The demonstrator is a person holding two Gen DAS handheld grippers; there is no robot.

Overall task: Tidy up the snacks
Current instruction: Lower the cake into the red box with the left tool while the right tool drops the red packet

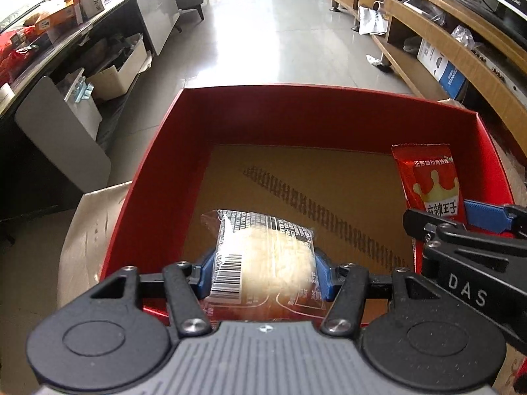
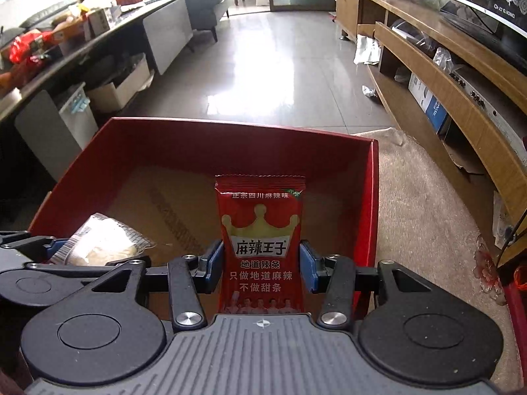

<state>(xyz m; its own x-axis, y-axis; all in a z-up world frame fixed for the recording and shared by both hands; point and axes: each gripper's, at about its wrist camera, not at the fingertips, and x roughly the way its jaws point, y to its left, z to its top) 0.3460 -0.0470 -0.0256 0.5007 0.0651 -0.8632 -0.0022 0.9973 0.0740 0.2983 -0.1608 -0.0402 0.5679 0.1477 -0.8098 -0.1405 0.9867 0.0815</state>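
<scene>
Clear-wrapped pale pastry (barcode showing), upright red crown-printed snack packet, both above red box

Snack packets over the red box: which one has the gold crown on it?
The red spicy-strip packet in the right gripper; the clear-wrapped pastry in the left gripper shows only a barcode.

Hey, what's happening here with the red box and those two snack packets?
A person is sorting snacks with a pair of tongs in each hand. The left tongs grip a clear-wrapped pastry packet, and the right tongs hold a red spicy strip packet upright. Both packets are poised over the open red box, whose brown cardboard floor has nothing else lying on it.
</scene>
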